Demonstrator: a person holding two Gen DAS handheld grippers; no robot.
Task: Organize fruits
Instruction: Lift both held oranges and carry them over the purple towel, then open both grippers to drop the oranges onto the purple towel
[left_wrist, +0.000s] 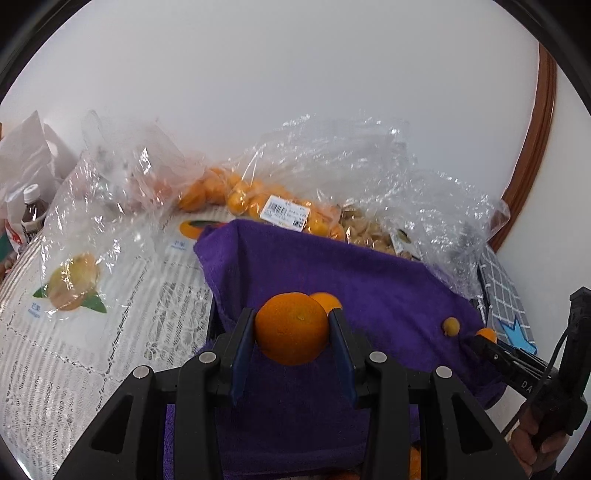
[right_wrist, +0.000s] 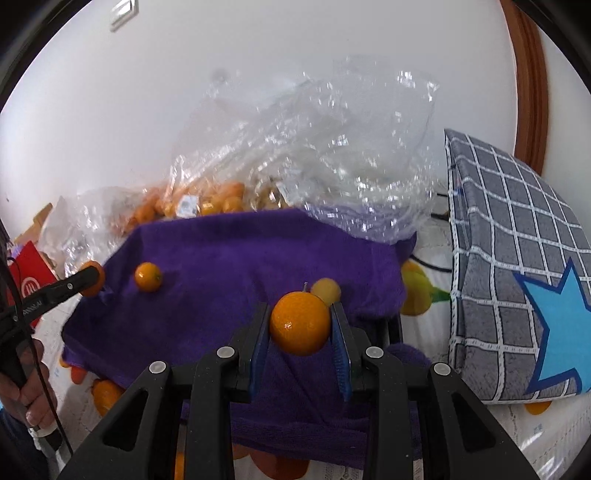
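Observation:
My left gripper (left_wrist: 291, 317) is shut on a mandarin orange (left_wrist: 291, 332), held just above a purple towel (left_wrist: 369, 280). A second orange (left_wrist: 327, 300) lies on the towel right behind it. A small yellowish fruit (left_wrist: 451, 326) rests further right. In the right wrist view, my right gripper (right_wrist: 299, 310) is shut on a small round orange fruit (right_wrist: 300, 326) over the same towel (right_wrist: 229, 251). A yellowish fruit (right_wrist: 327, 291) sits just behind it and a small orange (right_wrist: 147, 277) lies to the left. The left gripper (right_wrist: 90, 277) shows at the left edge with its orange.
Clear plastic bags of small oranges (left_wrist: 255, 199) and tan fruit (left_wrist: 369, 234) lie behind the towel against the white wall. A grey checked cushion with a blue star (right_wrist: 517, 266) stands at the right. A dark bottle (left_wrist: 33, 214) is far left. Lace tablecloth with fruit pictures (left_wrist: 74, 354) spreads left.

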